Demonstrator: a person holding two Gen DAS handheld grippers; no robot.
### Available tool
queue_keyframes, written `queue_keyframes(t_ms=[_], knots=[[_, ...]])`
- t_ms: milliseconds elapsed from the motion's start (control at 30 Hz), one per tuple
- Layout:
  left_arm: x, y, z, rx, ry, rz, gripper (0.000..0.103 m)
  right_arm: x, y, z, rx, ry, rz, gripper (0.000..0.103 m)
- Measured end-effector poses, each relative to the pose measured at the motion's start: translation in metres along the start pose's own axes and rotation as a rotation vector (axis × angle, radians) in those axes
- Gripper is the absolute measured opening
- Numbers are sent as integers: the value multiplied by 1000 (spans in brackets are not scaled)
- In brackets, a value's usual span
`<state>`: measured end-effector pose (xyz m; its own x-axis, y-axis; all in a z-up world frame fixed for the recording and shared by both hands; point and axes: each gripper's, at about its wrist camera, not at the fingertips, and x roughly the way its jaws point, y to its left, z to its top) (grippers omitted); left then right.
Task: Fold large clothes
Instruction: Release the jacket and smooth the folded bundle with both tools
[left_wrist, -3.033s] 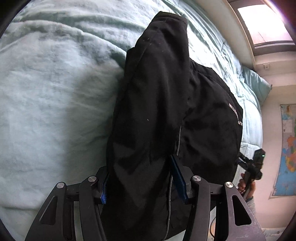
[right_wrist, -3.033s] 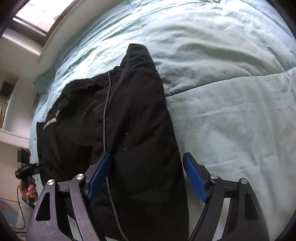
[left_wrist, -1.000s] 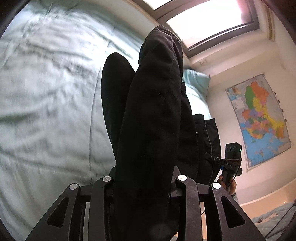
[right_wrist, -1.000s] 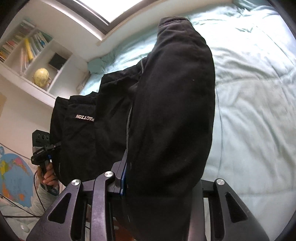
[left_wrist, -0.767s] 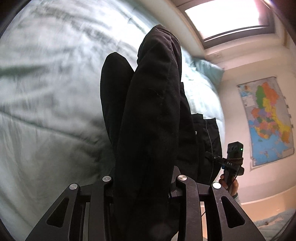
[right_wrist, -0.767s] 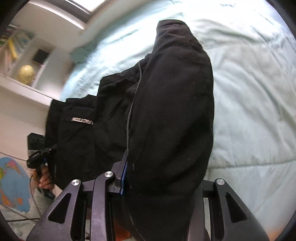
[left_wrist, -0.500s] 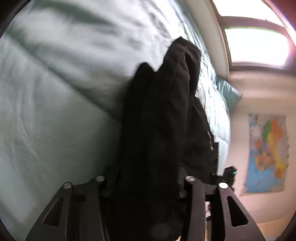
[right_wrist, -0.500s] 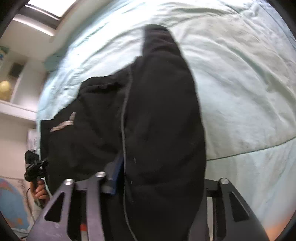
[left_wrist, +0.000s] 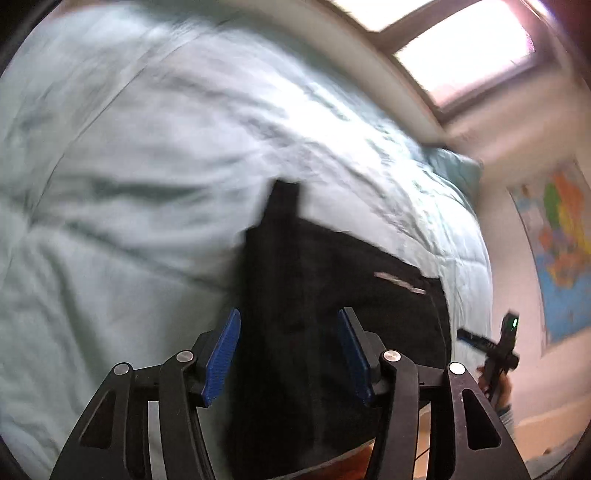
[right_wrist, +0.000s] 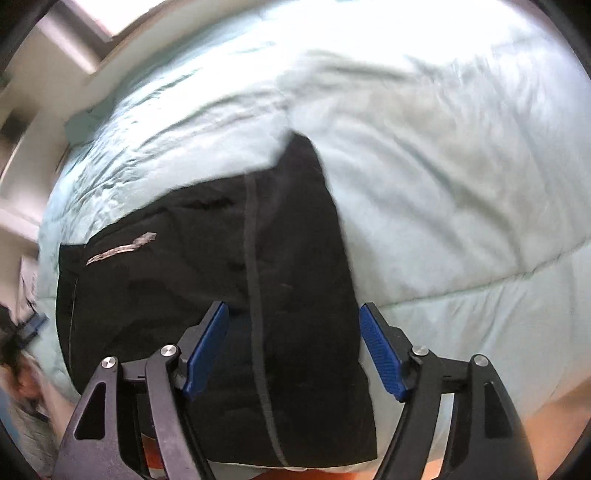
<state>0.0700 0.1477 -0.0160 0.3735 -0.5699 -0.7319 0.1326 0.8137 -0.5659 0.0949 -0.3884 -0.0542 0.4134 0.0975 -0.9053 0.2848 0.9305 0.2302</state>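
Observation:
A black garment (left_wrist: 332, 295) with a grey piping line and a small white logo lies folded on a pale green duvet (left_wrist: 147, 166). It also shows in the right wrist view (right_wrist: 221, 258) on the duvet (right_wrist: 461, 184). My left gripper (left_wrist: 288, 354) is open, its blue pads on either side of the garment's near left edge without gripping it. My right gripper (right_wrist: 295, 350) is open, its pads spread over the garment's near right part. The right gripper also appears at the right of the left wrist view (left_wrist: 495, 350). The frames are blurred.
A window (left_wrist: 461, 48) sits above the far side of the bed. A pillow (left_wrist: 454, 170) lies at the head. A coloured wall map (left_wrist: 561, 251) hangs on the right. The bed's near edge runs just below the grippers.
Both grippers have opened and let go of the black garment. It has dropped from hanging upright in the jaws to lying flat on the duvet, and both grippers have pulled back.

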Motion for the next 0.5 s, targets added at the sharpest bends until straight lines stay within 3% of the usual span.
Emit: queue_keyframes(t_ms=[67,133,200,233,300,500], knots=[[25,-25,0,93,33,43,62,-2,26,1,-56,-34,17,79],[57,-40,-5,163,87,161,62,14,63,0,-130,-39,48,79],[99,-37,-16,206,145,310,62,38,81,-8,-185,2,4,79],[118,-29,-22,195,165,331,62,58,91,-9,-209,33,-51,79],[138,-14,-29,146,151,322,64,81,84,-18,-224,69,-81,80],[130,-2,-44,160,17,291,67,99,78,-30,-238,-46,-77,82]])
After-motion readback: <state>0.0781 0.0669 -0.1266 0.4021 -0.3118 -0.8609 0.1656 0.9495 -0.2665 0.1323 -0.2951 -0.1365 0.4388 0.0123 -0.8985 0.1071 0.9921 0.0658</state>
